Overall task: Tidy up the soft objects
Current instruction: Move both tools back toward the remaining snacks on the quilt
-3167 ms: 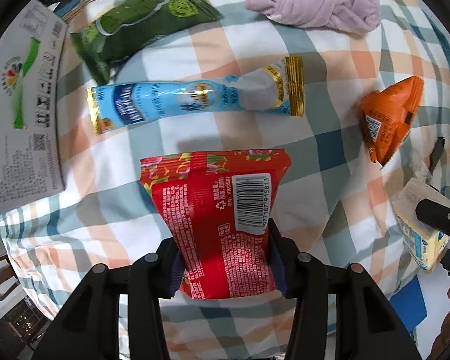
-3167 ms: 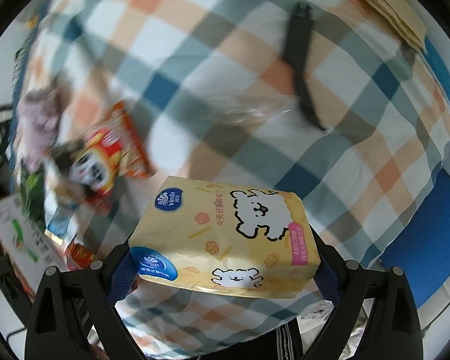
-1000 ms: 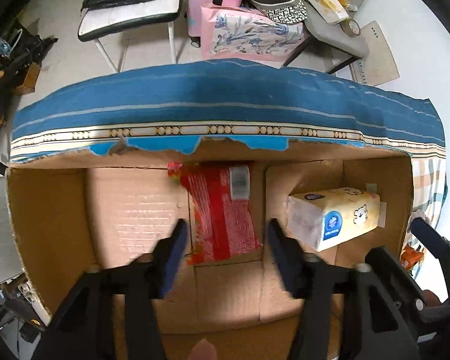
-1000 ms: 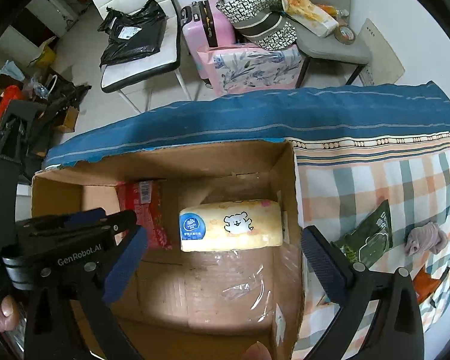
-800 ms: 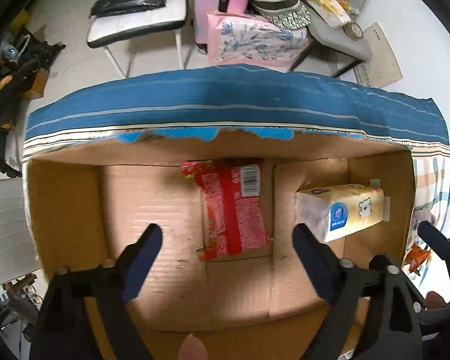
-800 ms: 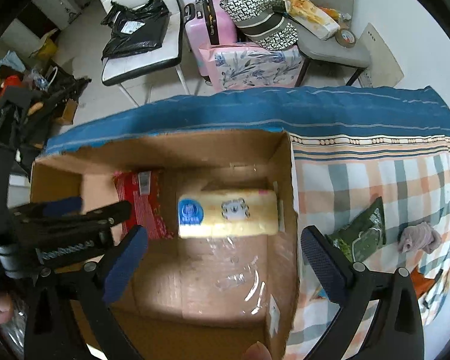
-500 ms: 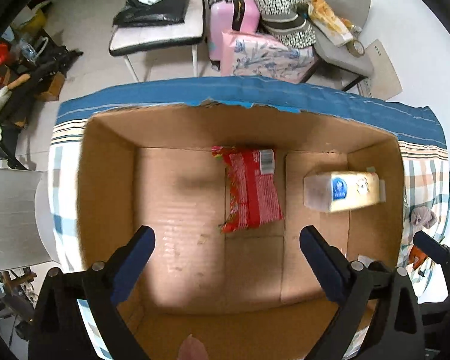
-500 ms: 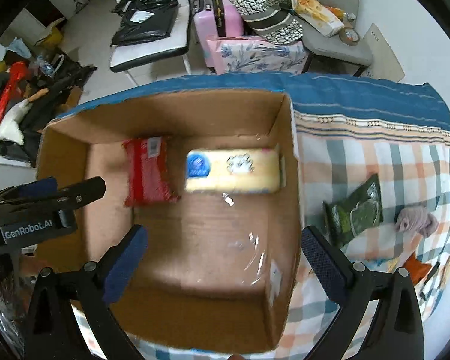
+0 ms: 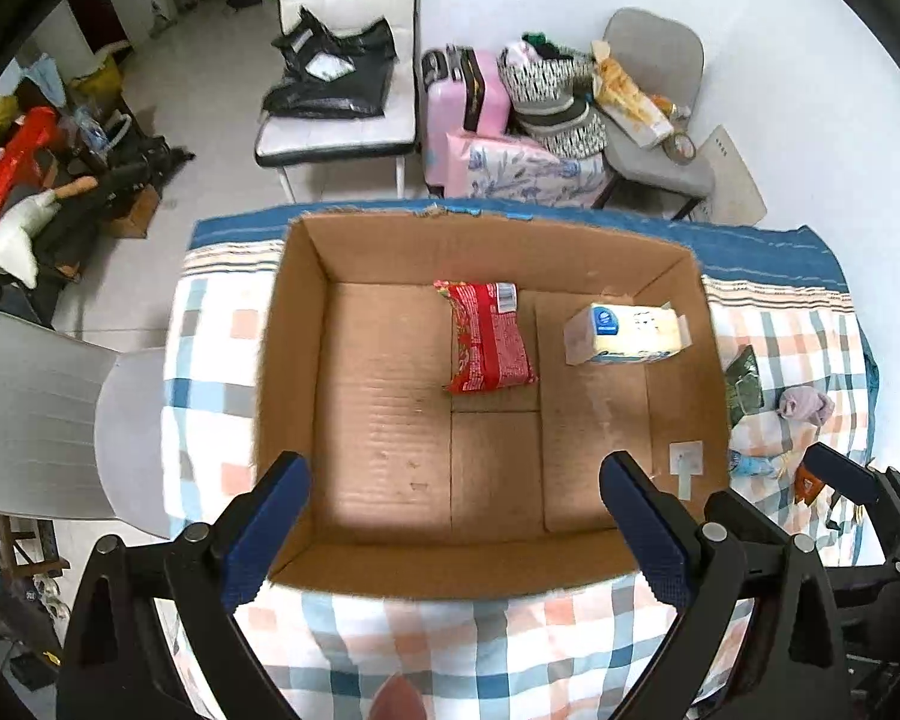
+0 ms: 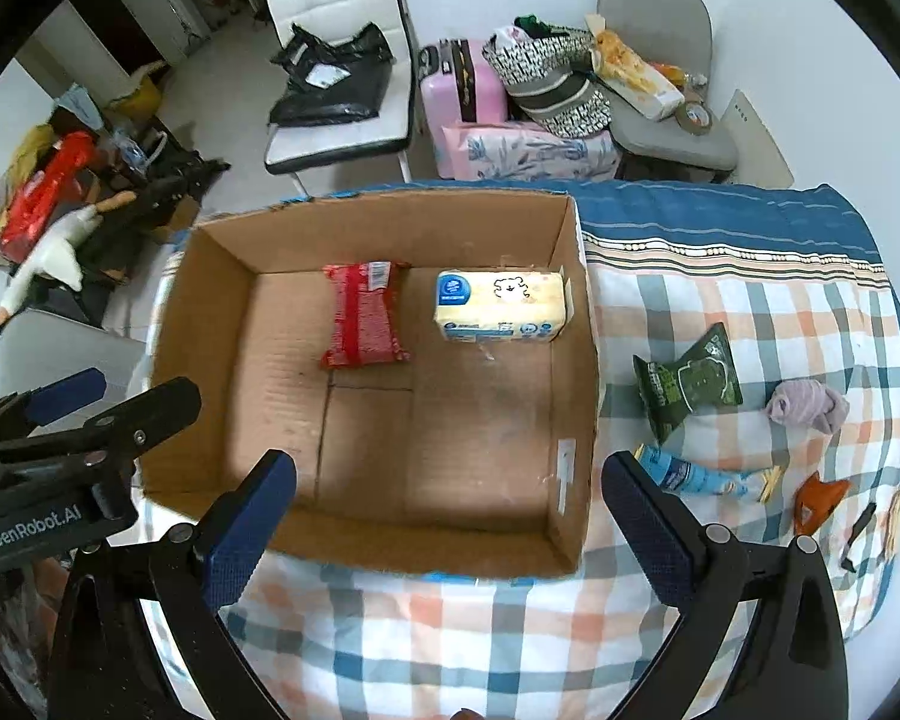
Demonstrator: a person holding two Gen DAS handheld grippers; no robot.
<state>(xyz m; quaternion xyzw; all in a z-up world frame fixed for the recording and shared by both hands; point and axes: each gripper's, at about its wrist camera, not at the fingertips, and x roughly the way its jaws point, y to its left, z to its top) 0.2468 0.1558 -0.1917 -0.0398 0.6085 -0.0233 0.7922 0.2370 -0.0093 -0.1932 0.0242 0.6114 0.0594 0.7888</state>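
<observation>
An open cardboard box (image 9: 288, 372) (image 10: 576, 396) stands on a checked bedcover. On its floor lie a red snack packet (image 9: 489, 336) (image 10: 360, 321) and a yellow tissue pack (image 9: 627, 333) (image 10: 501, 306). My left gripper (image 9: 455, 510) hangs open and empty above the box's near wall. My right gripper (image 10: 450, 507) is open and empty too, over the box's near right part. On the cover to the right of the box lie a green packet (image 10: 687, 384), a pale purple cloth (image 10: 807, 405), a blue tube packet (image 10: 699, 477) and an orange packet (image 10: 816, 504).
The bedcover (image 10: 720, 300) ends in a blue border at the far side. Beyond it stand a white chair (image 9: 342, 90), a pink suitcase (image 9: 465, 102) and a grey chair with bags (image 9: 654, 120). Clutter lines the floor on the left. A grey chair (image 9: 36, 420) is beside the bed.
Both grippers have risen and drawn back from the box. The left jaws spread apart and let go of the red packet, which now lies on the box floor beside the tissue pack.
</observation>
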